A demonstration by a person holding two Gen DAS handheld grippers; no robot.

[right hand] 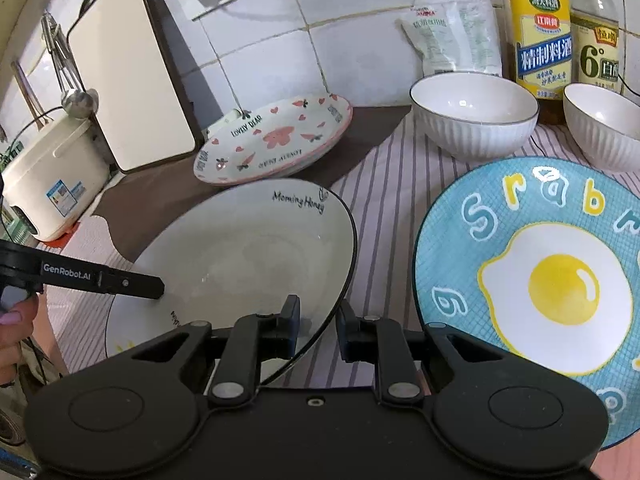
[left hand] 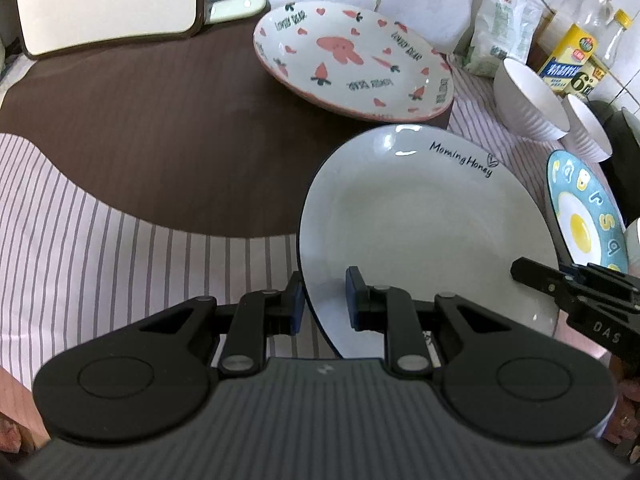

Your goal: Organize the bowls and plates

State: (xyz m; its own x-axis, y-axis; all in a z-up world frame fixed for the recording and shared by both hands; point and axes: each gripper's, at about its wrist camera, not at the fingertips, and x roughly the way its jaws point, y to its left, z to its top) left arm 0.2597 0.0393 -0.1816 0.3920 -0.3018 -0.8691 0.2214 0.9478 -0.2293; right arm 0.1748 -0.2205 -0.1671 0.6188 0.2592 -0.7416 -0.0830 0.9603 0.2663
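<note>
A white plate point(left hand: 424, 220) lettered "Morning Honey" sits between both grippers over the striped cloth. My left gripper point(left hand: 325, 300) is shut on its near left rim, one pad under it and one inside. My right gripper point(right hand: 319, 322) is shut on the plate's point(right hand: 240, 256) right rim; it also shows as a black finger at the right edge point(left hand: 560, 284). A pink carrot-print plate point(left hand: 352, 60) lies behind on the brown mat. A blue fried-egg plate point(right hand: 540, 272) lies to the right. Two white ribbed bowls point(right hand: 472, 116) point(right hand: 604, 124) stand behind it.
A cutting board point(right hand: 128, 72) leans on the tiled wall at the back left, with a cream rice cooker point(right hand: 52, 180) beside it. Sauce bottles point(right hand: 540, 40) and a white bag point(right hand: 452, 36) stand against the wall behind the bowls. A hand point(right hand: 16, 320) holds the left gripper.
</note>
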